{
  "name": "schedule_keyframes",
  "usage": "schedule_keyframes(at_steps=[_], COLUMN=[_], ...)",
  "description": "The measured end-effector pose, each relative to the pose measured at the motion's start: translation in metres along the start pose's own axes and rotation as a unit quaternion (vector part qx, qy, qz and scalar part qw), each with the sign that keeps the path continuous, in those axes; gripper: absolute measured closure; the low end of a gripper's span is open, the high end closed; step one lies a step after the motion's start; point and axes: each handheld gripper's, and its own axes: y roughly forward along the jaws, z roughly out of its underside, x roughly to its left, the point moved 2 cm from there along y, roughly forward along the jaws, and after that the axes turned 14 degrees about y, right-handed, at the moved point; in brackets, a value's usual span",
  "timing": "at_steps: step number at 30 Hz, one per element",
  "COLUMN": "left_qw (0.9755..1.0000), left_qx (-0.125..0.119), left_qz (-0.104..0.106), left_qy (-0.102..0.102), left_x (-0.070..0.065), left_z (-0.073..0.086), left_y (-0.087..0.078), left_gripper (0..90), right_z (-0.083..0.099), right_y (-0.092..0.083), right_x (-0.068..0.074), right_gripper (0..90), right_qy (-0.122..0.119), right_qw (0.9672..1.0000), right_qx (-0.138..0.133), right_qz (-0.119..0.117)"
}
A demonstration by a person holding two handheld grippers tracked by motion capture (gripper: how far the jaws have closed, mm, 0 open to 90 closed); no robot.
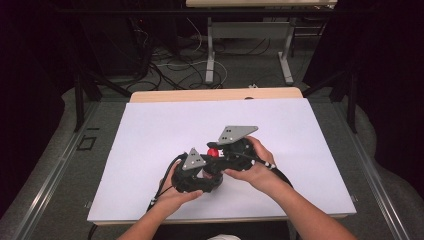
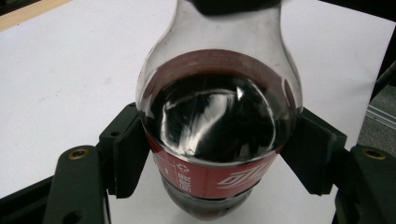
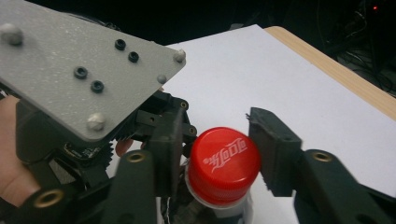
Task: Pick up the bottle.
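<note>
You're at the cap-twisting step: your left gripper [image 2: 219, 154] clamps the cola bottle [image 2: 219, 116] by its body, near the middle of the white table [image 1: 150, 130], while your right gripper [image 3: 219, 154] pinches the red cap [image 3: 223, 158]. Next, twist it without the bottle slipping. It holds dark cola and wears a red label.

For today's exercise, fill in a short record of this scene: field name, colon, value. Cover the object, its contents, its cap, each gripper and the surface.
Object: bottle, clear, red label
Contents: dark drink, up to the shoulder
Cap: red cap, on the bottle
Left gripper: jaws shut on the bottle's body at the label
Right gripper: jaws at either side of the cap, pads against it
Surface: white sheet on a wooden table
Hands: one on each gripper, close together near the table's front
</note>
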Motion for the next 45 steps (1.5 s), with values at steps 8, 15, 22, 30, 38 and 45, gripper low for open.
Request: schedule_keyframes(at_steps=[8,15,22,30,38,45], left_qw=[0.9998,0.9999,0.9999,0.9999,0.9998,0.9997], left_qx=[-0.018,-0.012,-0.007,-0.009,-0.019,-0.022], left_qz=[0.01,0.004,0.006,0.004,0.007,0.007], left_qy=[0.005,0.002,-0.004,-0.005,-0.001,0.001], left_x=[-0.001,0.001,0.003,0.002,0.0,0.0], left_z=[-0.002,0.0,0.0,0.0,-0.001,-0.002], left_y=[0.0,-0.001,-0.003,-0.001,-0.001,-0.002], left_gripper=[30.2,30.1,30.1,30.1,30.1,30.1], right_z=[-0.009,-0.01,-0.002,-0.001,-0.008,-0.012], right_y=[-0.004,-0.007,-0.009,0.001,0.001,0.0], right_x=[-0.016,-0.015,-0.002,0.002,-0.01,-0.015], right_gripper=[61.1,47.7,46.5,49.8,60.7,58.3], right_qy=[-0.044,-0.029,0.0,0.009,-0.001,-0.04], right_qw=[0.9934,0.9953,0.9998,0.9997,0.9977,0.9933], right_qx=[0.04,0.018,0.015,0.008,0.028,0.037], right_qz=[-0.098,-0.09,-0.011,-0.02,-0.062,-0.102])
